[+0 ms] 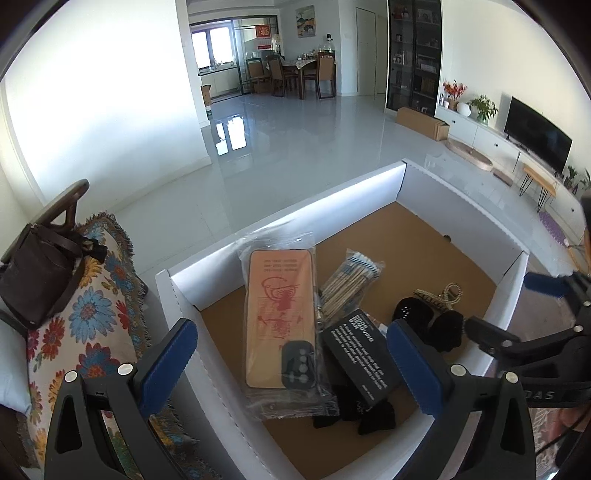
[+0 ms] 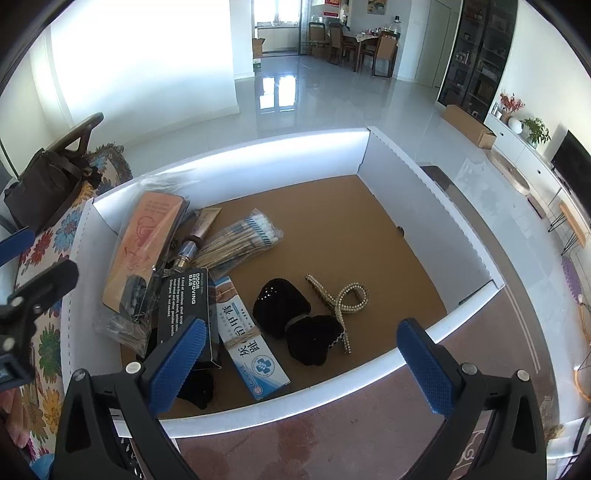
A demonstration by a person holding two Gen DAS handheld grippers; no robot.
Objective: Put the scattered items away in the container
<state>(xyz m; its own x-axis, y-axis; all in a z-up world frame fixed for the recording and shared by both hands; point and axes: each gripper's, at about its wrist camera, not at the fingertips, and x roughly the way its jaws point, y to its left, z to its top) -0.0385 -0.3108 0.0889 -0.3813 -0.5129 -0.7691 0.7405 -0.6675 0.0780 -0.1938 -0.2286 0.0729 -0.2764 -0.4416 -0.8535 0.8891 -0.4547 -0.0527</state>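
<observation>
White box holds phone case, swabs, black pouch | left gripper released, empty | right gripper released, empty

Setting identified as a home, open-plan living and dining room. Ahead of the left claw, far across a glossy pale tiled floor, a dining table with wooden chairs is seen, a framed picture above it. Ahead and to the right, a dark glass display cabinet, a flat television on a low white sideboard and potted plants are noted. Close on the left, a floral woven throw over seating, with a dark handbag on it, is recorded.
</observation>
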